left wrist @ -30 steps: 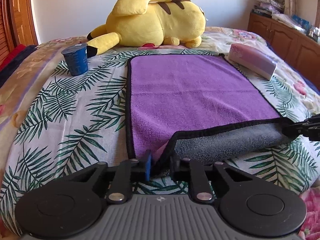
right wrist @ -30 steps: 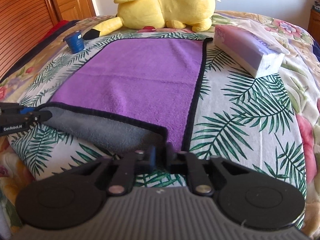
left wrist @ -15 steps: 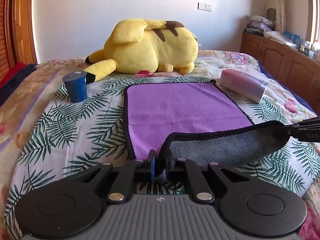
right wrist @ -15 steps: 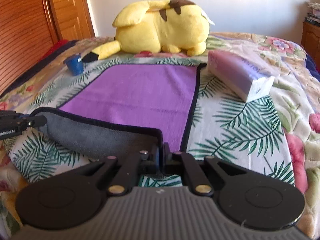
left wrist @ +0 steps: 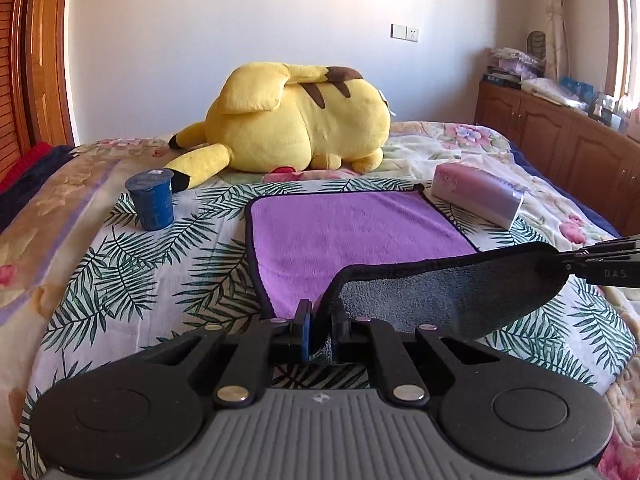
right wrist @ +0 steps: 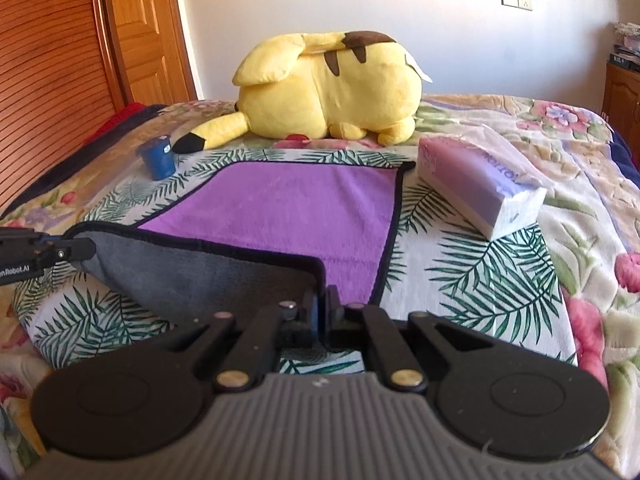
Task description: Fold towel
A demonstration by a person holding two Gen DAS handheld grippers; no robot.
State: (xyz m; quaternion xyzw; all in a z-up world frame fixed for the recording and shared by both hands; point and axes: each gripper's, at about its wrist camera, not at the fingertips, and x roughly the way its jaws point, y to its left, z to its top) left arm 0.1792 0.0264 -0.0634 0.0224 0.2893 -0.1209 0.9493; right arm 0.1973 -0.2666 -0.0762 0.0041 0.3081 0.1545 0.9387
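Since a second ago, both near corners of the purple microfibre towel with black binding and grey underside are riding higher off the palm-leaf printed bed cover, and more of the grey underside is showing.

In the left wrist view, the left gripper is pinching the towel's near left corner, its fingers pressed together on the hem. The lifted edge is running rightward to the right gripper, which is gripping the other corner. The flat purple part is lying ahead of the fingers, its far edge just before the large yellow plush toy. The fold, I judge, needs both corners carried forward to that far edge. The blue plastic cup is standing upright well to the left; its contents are not visible.

In the right wrist view, the right gripper is clamping the near right corner, fingers closed on the cloth. The left gripper is holding the far end of the raised hem. The pale purple tissue pack is lying just beside the towel's right far corner, close to the path ahead.
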